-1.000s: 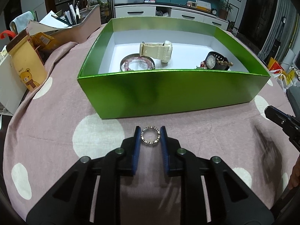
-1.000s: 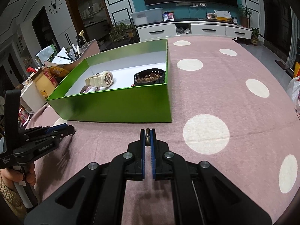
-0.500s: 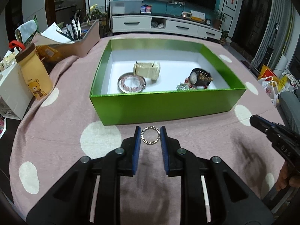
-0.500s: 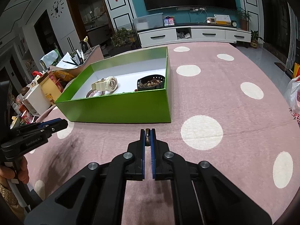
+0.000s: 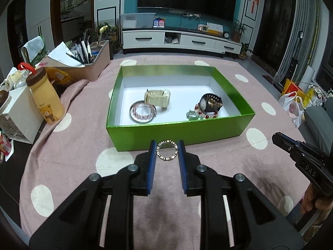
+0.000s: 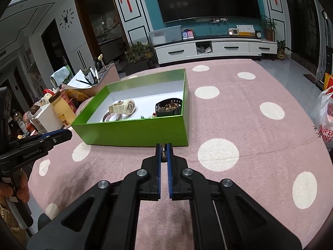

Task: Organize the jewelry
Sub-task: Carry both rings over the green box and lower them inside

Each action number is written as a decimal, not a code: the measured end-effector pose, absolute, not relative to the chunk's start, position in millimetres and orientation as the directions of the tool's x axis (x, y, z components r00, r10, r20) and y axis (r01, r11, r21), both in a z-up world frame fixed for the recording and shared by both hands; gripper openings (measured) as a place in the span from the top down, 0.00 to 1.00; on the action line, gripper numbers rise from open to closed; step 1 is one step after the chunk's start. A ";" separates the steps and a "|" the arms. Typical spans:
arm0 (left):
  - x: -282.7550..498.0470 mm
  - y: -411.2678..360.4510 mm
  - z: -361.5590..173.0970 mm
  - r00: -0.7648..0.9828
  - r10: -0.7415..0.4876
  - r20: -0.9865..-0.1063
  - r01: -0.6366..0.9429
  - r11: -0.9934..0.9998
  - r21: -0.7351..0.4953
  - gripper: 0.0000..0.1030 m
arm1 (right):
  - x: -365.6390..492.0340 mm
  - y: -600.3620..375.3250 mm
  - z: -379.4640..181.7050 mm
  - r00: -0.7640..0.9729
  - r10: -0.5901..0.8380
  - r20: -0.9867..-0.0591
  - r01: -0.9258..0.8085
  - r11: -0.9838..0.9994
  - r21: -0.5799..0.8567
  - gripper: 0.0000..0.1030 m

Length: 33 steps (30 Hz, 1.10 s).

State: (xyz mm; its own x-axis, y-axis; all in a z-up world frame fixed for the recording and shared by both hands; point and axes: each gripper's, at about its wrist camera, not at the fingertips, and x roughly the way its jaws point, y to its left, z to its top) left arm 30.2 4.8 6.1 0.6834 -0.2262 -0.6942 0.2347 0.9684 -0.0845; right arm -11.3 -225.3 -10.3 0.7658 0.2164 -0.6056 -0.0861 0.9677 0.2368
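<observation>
- My left fingers (image 5: 167,151) grip a studded ring (image 5: 167,150), near the green box (image 5: 179,133).
- My right fingers (image 6: 164,153) pinch a small brown piece (image 6: 164,153).

The left wrist view looks forward along the left hand-held gripper (image 5: 167,153), raised above the tabletop (image 5: 68,158) and tilted down, facing the long near wall of the green box (image 5: 179,132) head-on, near enough to see over the wall to the box floor. The right wrist view looks along the right hand-held gripper (image 6: 164,153) from farther right, lower (its gaze flatter), facing the box (image 6: 133,133) at its near right corner. Both share the box, the dotted tabletop (image 6: 239,125), the television wall, and each shows the other gripper at its edge.
</observation>
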 end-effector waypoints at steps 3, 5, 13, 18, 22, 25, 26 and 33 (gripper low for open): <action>28.0 4.3 11.1 0.691 -0.227 -0.686 0.236 0.968 -0.082 0.80 | -12.9 -226.3 -7.1 0.771 0.217 -0.598 -0.086 0.967 0.239 0.96; 27.6 3.6 13.7 0.695 -0.227 -0.682 0.238 0.968 -0.081 0.80 | -13.7 -226.6 -5.1 0.775 0.217 -0.593 -0.087 0.967 0.240 0.96; 28.6 0.7 24.4 0.709 -0.229 -0.667 0.247 0.967 -0.070 0.80 | -12.0 -223.5 8.8 0.795 0.227 -0.562 -0.109 0.966 0.235 0.96; 32.3 -3.4 32.9 0.721 -0.230 -0.654 0.258 0.965 -0.056 0.80 | -7.7 -220.1 15.7 0.804 0.233 -0.547 -0.122 0.965 0.231 0.96; 37.6 -7.3 39.1 0.729 -0.233 -0.644 0.265 0.963 -0.049 0.80 | -3.5 -217.2 19.2 0.807 0.238 -0.540 -0.130 0.965 0.230 0.96; 41.2 -10.3 41.7 0.732 -0.235 -0.639 0.269 0.962 -0.046 0.80 | 0.5 -215.4 21.5 0.810 0.240 -0.535 -0.136 0.964 0.226 0.96; 42.0 -10.9 42.1 0.734 -0.236 -0.637 0.270 0.962 -0.045 0.80 | 1.6 -215.4 22.1 0.811 0.240 -0.534 -0.138 0.964 0.225 0.96; 51.6 -15.6 46.8 0.740 -0.237 -0.629 0.277 0.960 -0.037 0.80 | 10.8 -213.9 27.0 0.818 0.245 -0.521 -0.147 0.964 0.223 0.96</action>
